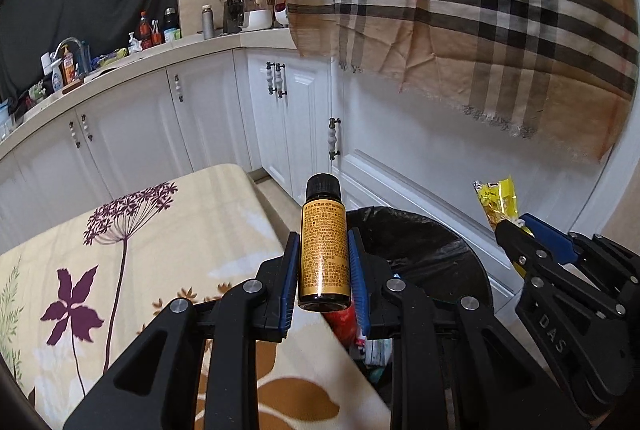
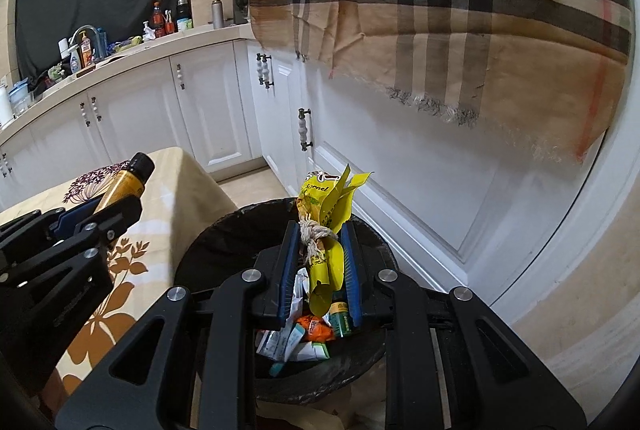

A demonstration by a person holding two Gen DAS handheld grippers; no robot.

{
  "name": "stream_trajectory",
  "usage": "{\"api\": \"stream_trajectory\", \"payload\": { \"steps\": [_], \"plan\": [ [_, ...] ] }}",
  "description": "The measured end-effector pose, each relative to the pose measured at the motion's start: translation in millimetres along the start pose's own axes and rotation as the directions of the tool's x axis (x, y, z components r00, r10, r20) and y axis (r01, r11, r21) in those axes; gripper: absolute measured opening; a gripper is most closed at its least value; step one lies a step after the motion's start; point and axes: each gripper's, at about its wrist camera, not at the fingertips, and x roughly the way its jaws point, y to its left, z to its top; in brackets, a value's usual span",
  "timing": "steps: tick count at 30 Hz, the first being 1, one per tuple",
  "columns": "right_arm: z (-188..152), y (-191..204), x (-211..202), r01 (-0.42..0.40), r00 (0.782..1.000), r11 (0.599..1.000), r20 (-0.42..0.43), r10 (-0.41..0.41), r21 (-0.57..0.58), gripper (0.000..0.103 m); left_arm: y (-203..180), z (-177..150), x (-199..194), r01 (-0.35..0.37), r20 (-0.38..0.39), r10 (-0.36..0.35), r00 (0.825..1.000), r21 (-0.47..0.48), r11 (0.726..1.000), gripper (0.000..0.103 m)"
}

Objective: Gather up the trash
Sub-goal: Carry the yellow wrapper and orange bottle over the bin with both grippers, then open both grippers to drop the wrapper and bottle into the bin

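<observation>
- The left hand-held gripper is grasping a bottle: the blue pads are pressing on both sides of its gold label, and its black cap is pointing up and away from the camera.
- In the left wrist view the bottle is hanging over the near edge of the bin, with the desk to its left.
- In the right wrist view the same bottle is showing at the left, tilted, sticking out of the left hand-held gripper above the desk.
- The right hand-held gripper is clenching a yellow wrapper; a twist of pale string is lying against the wrapper between the pads.
- The wrapper is sitting straight above the open bin, its crumpled top sticking up past the fingertips.
- The bin is wearing a black liner and is already holding trash: small cartons, an orange packet, a green tube.
- In the left wrist view the right hand-held gripper is coming in from the right with the wrapper, just beyond the bin's far right rim.
- The bin is standing on the floor between the flower-patterned desk and white cabinets.
- A plaid cloth is hanging over the cabinets behind the bin.
</observation>
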Motion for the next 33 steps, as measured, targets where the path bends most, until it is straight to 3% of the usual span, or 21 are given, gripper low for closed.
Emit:
{"api": "stream_trajectory", "payload": {
  "steps": [19, 21, 23, 25, 29, 33],
  "plan": [
    [-2, 2, 40, 0.006, 1.0, 1.0, -0.004, -0.006, -0.015, 0.021, -3, 3, 55, -0.029, -0.068, 0.031, 0.997, 0.022, 0.999, 0.025],
    [-1, 2, 45, 0.016, 1.0, 1.0, 0.004, -0.016, -0.016, 0.025, -3, 2, 59, -0.027, -0.075, 0.029, 0.997, 0.024, 0.999, 0.025],
    [-3, 2, 50, 0.02, 1.0, 1.0, 0.0, -0.02, -0.016, 0.036, -3, 2, 63, -0.028, -0.087, 0.03, 0.996, 0.03, 0.999, 0.038],
    [-3, 2, 53, 0.034, 0.999, 0.999, -0.001, -0.034, -0.015, 0.038, -2, 1, 61, -0.028, -0.083, 0.029, 0.996, 0.018, 0.999, 0.044],
    [-5, 5, 53, 0.038, 0.999, 0.999, -0.004, -0.038, -0.021, 0.038, 2, 2, 60, -0.042, -0.069, 0.042, 0.997, 0.011, 0.999, 0.054],
    [-2, 6, 51, 0.047, 0.999, 0.999, 0.0, -0.047, -0.025, 0.045, 3, 2, 58, -0.045, -0.063, 0.045, 0.997, 0.014, 0.999, 0.054]
  ]
}}
